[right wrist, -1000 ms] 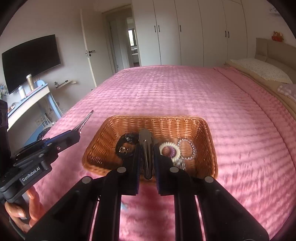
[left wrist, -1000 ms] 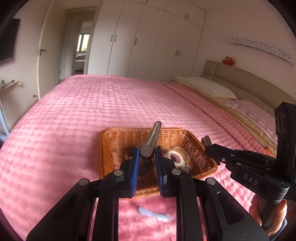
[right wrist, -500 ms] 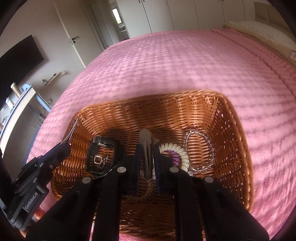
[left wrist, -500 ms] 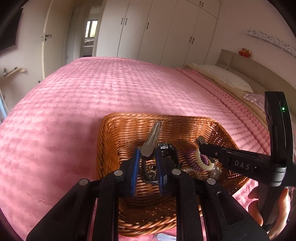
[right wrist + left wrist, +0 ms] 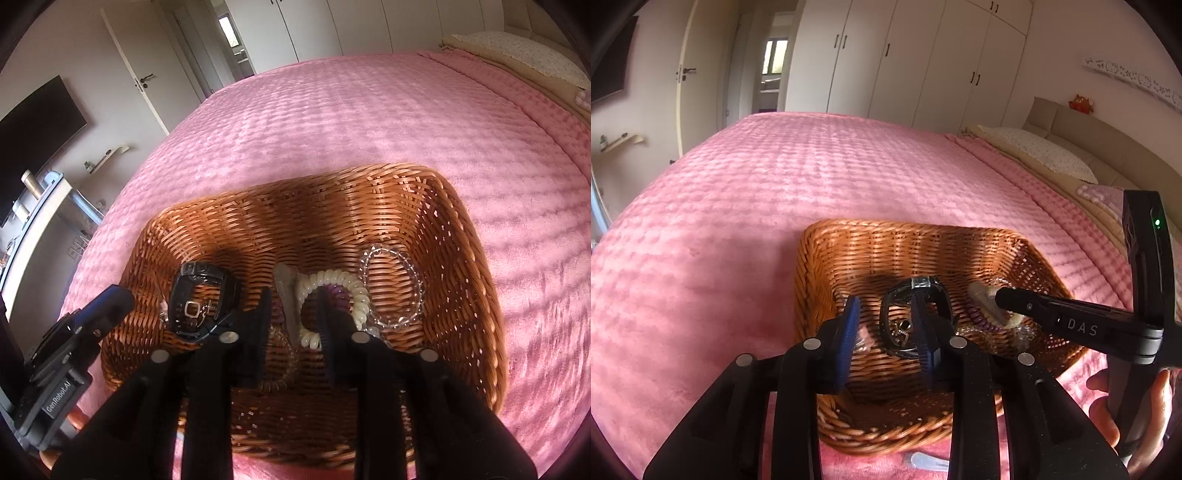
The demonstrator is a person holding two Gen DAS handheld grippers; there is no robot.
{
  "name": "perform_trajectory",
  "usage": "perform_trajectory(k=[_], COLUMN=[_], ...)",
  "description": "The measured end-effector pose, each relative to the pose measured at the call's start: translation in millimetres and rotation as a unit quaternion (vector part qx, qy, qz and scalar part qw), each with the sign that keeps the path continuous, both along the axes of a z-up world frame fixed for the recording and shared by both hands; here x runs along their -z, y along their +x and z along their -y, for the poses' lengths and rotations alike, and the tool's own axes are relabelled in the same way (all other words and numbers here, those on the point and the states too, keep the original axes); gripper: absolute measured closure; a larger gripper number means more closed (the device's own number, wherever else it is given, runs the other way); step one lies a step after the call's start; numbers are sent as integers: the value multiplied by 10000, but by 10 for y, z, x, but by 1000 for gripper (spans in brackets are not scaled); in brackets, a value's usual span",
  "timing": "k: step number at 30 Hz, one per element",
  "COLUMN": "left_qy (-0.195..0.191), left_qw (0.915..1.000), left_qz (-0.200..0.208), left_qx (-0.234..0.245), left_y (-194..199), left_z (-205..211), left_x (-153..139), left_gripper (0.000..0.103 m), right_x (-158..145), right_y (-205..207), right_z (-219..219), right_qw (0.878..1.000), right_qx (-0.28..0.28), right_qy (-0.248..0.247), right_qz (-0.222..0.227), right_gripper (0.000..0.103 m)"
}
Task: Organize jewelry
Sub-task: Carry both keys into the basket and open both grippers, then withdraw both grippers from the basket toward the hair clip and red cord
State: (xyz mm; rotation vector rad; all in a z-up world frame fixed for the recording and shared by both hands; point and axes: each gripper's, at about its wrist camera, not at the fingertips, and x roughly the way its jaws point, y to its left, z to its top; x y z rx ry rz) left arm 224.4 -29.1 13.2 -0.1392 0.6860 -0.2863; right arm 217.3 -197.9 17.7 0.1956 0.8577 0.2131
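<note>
Basket [image 5: 454, 229] sits on the pink bedspread [image 5: 738, 206] right under both wrist cameras, and both tongs are spreading over it! Left gripper [image 5: 886, 328] has its jaws opening with nothing pressed between the pads; the black watch [image 5: 916, 310] lies beneath, at its 1 o'clock. Right gripper [image 5: 291, 321] is opening too, and the metal hair clip [image 5: 288, 295] lies loose on the weave between its fingers, at 12 o'clock, touching the white coil tie [image 5: 343, 291]. To do this drop well, I'd say let the jaws part fully, then lift straight up so no pad drags a piece back out. A clear bead bracelet [image 5: 391, 288] rests at 2 o'clock of the right gripper, beside the coil; a purple coil peeks from inside the white one. Crowding is the snag: the two tools hang close together over one small basket, so a sideways pull could knock them together. Another pale piece [image 5: 927, 461] lies on the spread at 6 o'clock, outside the rim, not yet tidied.
</note>
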Motion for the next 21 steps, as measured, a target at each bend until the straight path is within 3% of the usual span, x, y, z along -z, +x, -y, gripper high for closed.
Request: perform_trajectory(k=[4, 12, 21], left_qy=[-189, -312, -284], left_qw=[9997, 9992, 9995], left_qz=[127, 246, 159], left_qx=[22, -19, 50], left_y=[-192, -733, -1275], left_z=[-68, -227, -331], left_x=[-138, -333, -296], left_gripper=[73, 71, 71], right_x=[-143, -322, -119], right_y=[-235, -872, -1607], right_z=[-50, -93, -168], right_qw=[9996, 9987, 9966], right_qx=[-106, -386, -770], right_qy=[-178, -86, -238], right_qz=[184, 337, 188], right_gripper=[75, 75, 75])
